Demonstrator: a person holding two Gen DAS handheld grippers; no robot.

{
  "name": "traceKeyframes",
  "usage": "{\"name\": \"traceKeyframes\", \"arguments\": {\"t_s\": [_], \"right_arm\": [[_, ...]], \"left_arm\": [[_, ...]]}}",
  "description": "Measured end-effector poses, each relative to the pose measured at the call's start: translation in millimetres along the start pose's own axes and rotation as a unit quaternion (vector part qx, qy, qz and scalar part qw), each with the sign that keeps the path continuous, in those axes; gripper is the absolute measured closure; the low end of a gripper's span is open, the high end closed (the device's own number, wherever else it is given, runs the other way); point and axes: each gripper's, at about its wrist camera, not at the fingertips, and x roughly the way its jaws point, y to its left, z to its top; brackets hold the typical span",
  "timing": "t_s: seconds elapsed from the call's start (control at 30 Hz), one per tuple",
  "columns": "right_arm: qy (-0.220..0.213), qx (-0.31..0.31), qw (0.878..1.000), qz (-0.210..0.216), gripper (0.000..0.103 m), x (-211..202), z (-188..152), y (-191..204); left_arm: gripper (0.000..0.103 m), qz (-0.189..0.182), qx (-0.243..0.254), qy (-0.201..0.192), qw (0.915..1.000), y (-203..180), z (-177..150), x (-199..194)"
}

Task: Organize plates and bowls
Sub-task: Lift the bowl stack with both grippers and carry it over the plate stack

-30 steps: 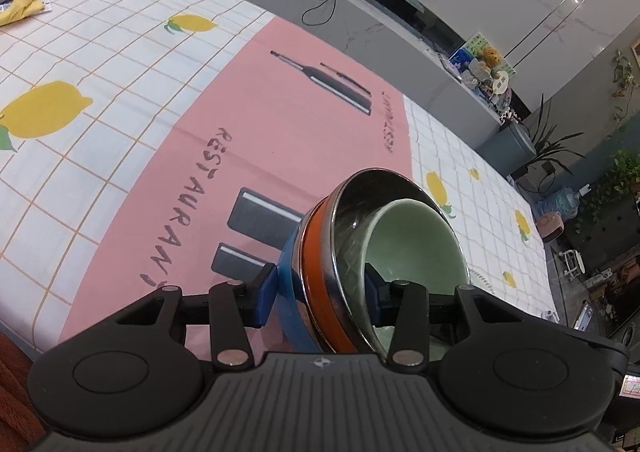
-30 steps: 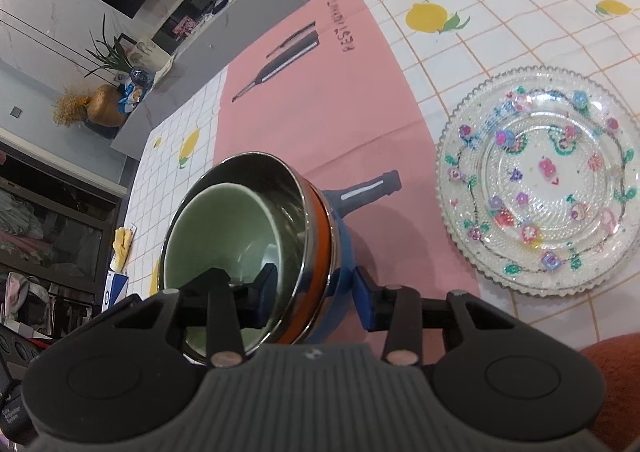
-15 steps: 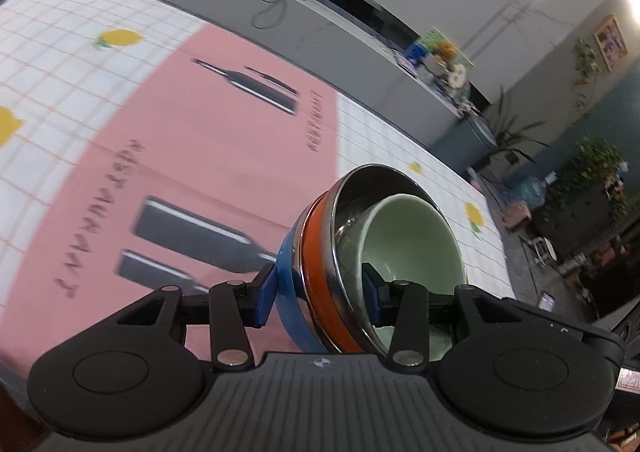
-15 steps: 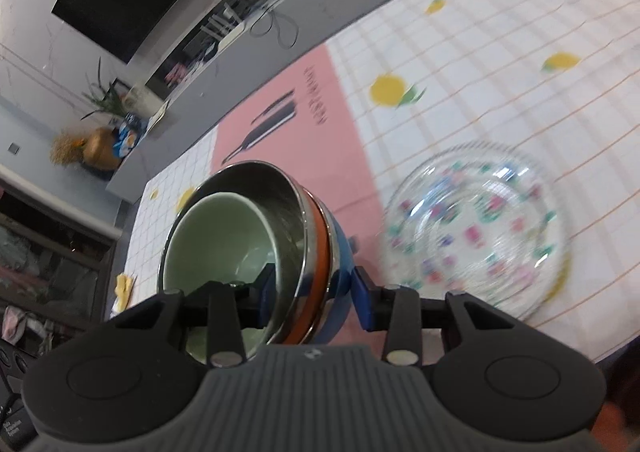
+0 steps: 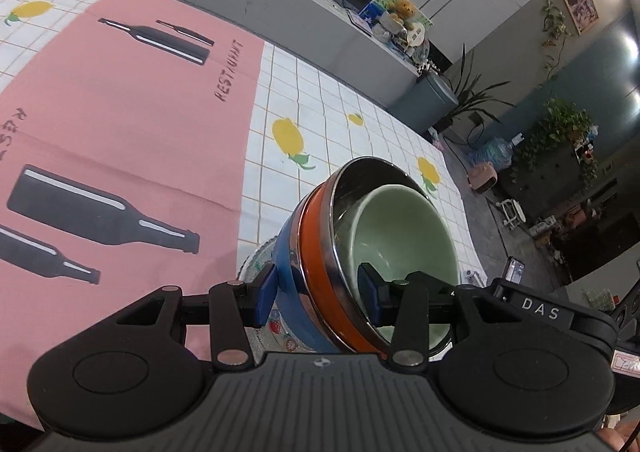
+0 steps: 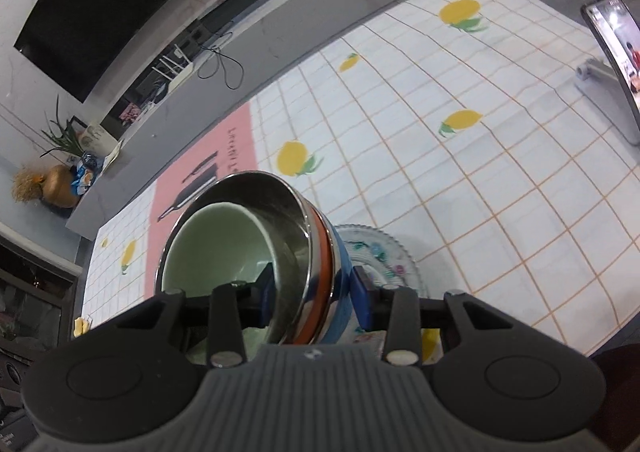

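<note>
Both grippers pinch the same stack of bowls from opposite sides and hold it tilted above the surface. The left gripper has one blue pad on the outside of the blue bowl and the other inside the stack, against the inner wall, so it is pressed onto the rim. The right gripper grips the opposite rim in the same way, one pad inside and one on the blue outer wall. The stack is nested: the blue bowl outermost, an orange band above it, a steel bowl within, and a pale green bowl innermost. Below the stack, on the chequered lemon cloth, lies a clear glass plate with coloured flowers, partly hidden by the bowls. In the left wrist view the pink panel with bottle prints lies to the left. A phone on a stand is at the far right of the surface.
</note>
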Motion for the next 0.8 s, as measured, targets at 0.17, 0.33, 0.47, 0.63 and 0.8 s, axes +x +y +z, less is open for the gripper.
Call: {"name": "traceKeyframes", "arguments": {"t_s": [0.17, 0.33, 0.47, 0.63, 0.8], "right_arm": [[0.01, 0.004, 1.0, -0.012, 0.065, 12, -4, -8], [0.008, 0.002, 1.0, -0.012, 0.066, 14, -6, -8], [0.006, -0.001, 1.0, -0.025, 0.066, 9, -6, -4], [0.005, 0.003, 0.999, -0.037, 0.066, 7, -7, -4], [0.007, 0.004, 0.999, -0.043, 0.062, 6, -8, -2]], "left_arm": [[0.054, 0.007, 0.008, 0.001, 0.9999, 1, -3, 9], [0.056, 0.015, 0.024, 0.01, 0.9996, -4, -7, 6], [0.056, 0.008, 0.015, 0.027, 0.9995, 0, -10, 5], [0.057, 0.008, 0.013, 0.037, 0.9992, -2, -10, 5], [0.05, 0.0, 0.01, 0.034, 0.9994, -2, -11, 5]]}}
